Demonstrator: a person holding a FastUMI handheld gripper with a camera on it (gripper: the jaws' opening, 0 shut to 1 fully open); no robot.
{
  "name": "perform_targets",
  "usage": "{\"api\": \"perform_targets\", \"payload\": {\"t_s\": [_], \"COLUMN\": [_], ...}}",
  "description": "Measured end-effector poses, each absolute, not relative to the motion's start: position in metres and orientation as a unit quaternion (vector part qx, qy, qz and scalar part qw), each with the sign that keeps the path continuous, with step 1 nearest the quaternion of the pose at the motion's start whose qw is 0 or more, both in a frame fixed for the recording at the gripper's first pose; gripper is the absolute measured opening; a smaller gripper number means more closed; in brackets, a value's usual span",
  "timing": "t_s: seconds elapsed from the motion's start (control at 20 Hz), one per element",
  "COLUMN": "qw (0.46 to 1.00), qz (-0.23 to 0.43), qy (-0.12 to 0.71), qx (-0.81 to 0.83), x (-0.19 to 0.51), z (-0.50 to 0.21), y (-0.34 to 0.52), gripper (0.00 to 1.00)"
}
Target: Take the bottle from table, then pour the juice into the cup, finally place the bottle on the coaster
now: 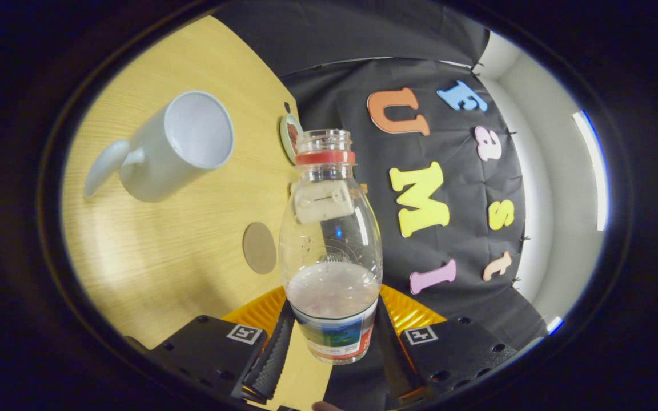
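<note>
Your tongs (333,348) are clamped on the bottle (332,251), one finger pressing each side of its labelled base, so it rides between them, lifted off the surface (192,245) and rolled over sideways with the whole view. The cup (177,145) lies at about ten o'clock from the bottle's mouth, well apart from it. Carry the mouth over the cup's opening before you tip any further, then roll slowly so the juice runs in a thin stream. Keep the squeeze firm; the wall is smooth. The bottle is clear plastic, uncapped, with a red ring under its threaded neck and a pale tag below that. The pale juice fills only its lower part. The brown disc at nine o'clock from the bottle's middle is probably the coaster (259,248), though it is hard to be sure.
</note>
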State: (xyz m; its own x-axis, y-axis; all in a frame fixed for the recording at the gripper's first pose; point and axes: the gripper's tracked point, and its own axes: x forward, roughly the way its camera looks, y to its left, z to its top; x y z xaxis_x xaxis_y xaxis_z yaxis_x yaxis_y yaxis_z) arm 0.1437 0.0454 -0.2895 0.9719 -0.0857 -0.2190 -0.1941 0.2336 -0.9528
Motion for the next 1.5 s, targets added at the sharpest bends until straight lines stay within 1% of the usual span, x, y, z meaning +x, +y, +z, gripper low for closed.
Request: {"api": "perform_targets", "payload": {"t_s": [0.35,0.8,1.5], "qw": [0.729,0.689,0.651], "qz": [0.031,0.031,0.035], "qy": [0.088,0.085,0.082], "qx": [-0.678,-0.719,-0.753], "x": [0.143,0.142,0.144], "z": [-0.279,-0.269,-0.262], "y": [0.054,0.058,0.066], "gripper": [0.75,0.75,0.75]}}
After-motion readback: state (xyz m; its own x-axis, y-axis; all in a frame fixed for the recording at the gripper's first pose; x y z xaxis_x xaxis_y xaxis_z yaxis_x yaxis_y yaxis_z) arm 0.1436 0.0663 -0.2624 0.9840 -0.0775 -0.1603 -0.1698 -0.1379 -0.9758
